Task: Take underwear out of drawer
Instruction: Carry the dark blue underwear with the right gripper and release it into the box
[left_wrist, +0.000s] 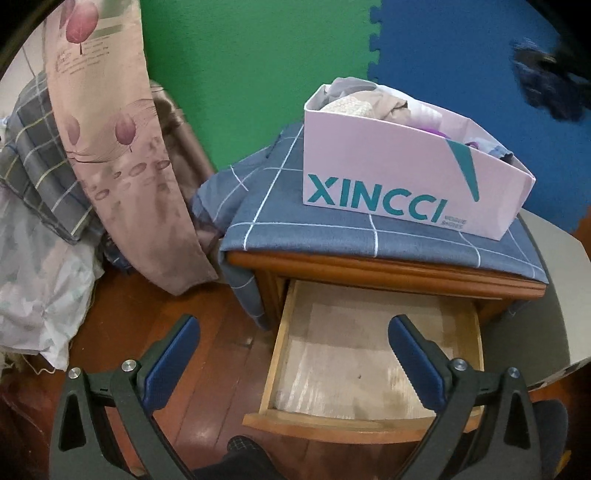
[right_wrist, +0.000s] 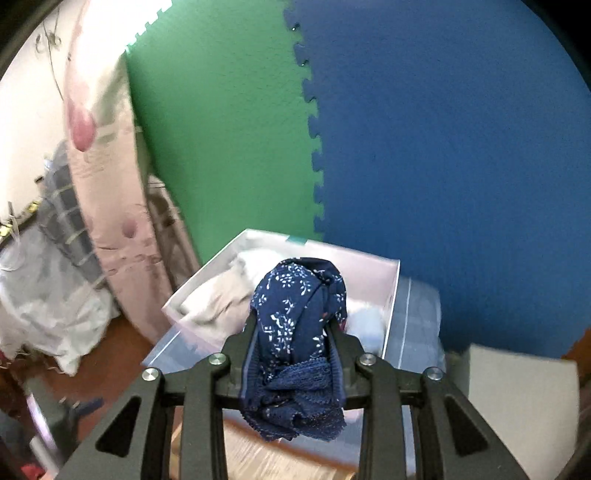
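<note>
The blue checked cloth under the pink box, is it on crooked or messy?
Yes. The blue checked cloth lies askew on the wooden nightstand: it bunches up at the left corner and droops down that side beside the open drawer. The pink box sits on it, stuffed with clothes.

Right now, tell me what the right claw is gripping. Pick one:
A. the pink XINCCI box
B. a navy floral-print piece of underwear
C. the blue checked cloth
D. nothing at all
B: in the right wrist view the right claw is closed on navy underwear with a white floral print and lace trim, bunched between its fingers above the pink box.
</note>
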